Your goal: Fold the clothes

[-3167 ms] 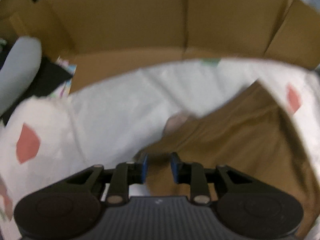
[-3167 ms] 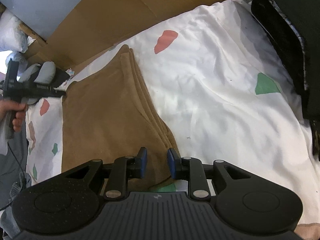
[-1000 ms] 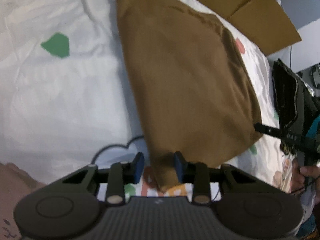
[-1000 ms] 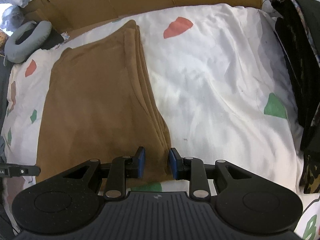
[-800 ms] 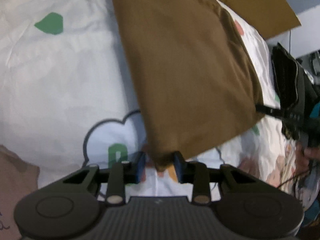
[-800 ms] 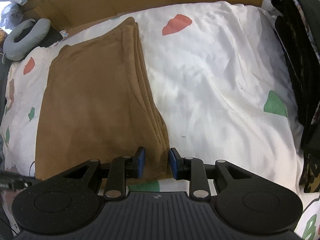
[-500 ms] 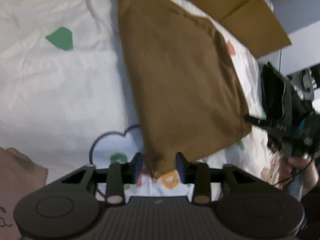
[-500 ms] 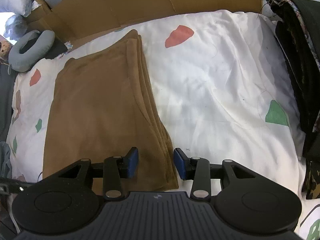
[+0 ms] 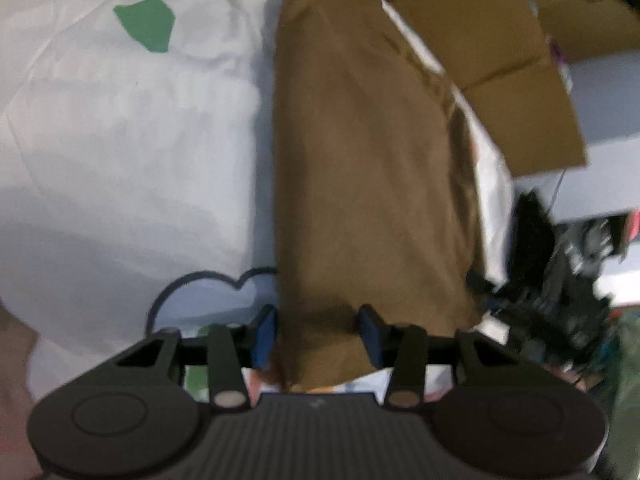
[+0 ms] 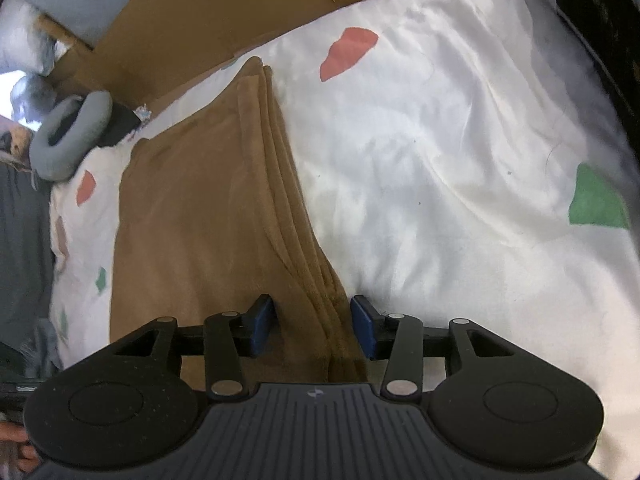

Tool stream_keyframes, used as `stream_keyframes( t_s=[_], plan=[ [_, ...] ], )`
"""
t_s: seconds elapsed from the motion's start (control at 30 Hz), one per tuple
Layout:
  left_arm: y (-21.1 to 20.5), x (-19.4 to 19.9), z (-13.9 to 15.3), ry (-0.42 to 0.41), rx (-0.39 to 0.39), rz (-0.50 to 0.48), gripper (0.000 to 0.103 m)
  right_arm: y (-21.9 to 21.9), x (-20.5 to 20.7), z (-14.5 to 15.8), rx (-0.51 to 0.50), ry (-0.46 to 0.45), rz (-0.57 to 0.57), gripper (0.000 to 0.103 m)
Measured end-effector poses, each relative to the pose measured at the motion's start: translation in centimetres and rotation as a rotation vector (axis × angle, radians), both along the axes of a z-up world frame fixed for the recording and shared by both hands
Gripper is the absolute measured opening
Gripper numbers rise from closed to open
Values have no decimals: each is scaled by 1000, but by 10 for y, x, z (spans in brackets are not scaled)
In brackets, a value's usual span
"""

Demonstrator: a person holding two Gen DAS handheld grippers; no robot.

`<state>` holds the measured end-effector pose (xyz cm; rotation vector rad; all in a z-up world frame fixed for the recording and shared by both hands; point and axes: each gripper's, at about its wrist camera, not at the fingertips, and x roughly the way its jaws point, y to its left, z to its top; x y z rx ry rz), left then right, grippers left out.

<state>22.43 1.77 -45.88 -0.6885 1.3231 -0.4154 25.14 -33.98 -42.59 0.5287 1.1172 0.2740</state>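
The brown garment lies flat on the bed sheet, folded into a long stack with several layered edges showing along its right side. It sits toward the left half of the bed, its far end near the cardboard at the head edge and its near end at the edge closest to the person.

A second ago both claws were pinched on the two near corners of the garment; now both have let go. The left claw stands apart with the near left corner lying loosely between its blue pads, which no longer press the cloth. The right claw is opening at this moment, and the stacked right edge runs between its jaws untouched (the cloth has not sprung back or slid).

That release suggests the fold just laid down is finished and the garment has been set to rest. Judging by the neat rectangle, little of this piece remains to do: perhaps one more fold across its length, or moving it aside. A grey neck pillow lies beyond the far left corner of the bed, and dark clothing waits by the right edge.
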Motion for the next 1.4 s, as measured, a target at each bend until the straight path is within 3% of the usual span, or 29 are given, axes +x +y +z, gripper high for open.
stream_keyframes(
  t_s=[0.03, 0.07, 0.1, 0.23, 0.5, 0.63, 0.7, 0.77, 0.93, 1.4],
  plan=[
    [3, -1, -2, 0, -20, 15, 46, -1, 0, 0, 9, 2, 4, 47],
    [7, -3, -4, 0, -38, 28, 46, -2, 0, 1, 23, 0, 10, 39],
    [10, -4, -5, 0, -57, 41, 46, -3, -1, 3, 38, -2, 17, 38],
    [18, -11, -15, 10, -125, 74, 46, -7, -1, 6, 86, -16, 19, 39],
    [19, -19, -29, 39, -214, 101, 44, -16, 13, -14, 179, 44, -6, 46],
    [18, -20, -36, 70, -250, 128, 36, -22, 22, -22, 248, 96, -2, 45],
    [20, -21, -38, 81, -253, 138, 31, -25, 24, -25, 265, 114, -2, 42],
    [23, -22, -41, 102, -260, 151, 19, -26, 25, -24, 260, 124, 3, 27],
    [23, -17, -29, 93, -230, 117, 13, -18, 27, -12, 211, 119, 17, 19],
    [31, -1, 26, 92, -185, 62, 11, -12, 8, 32, 232, 123, -9, 16]
  ],
)
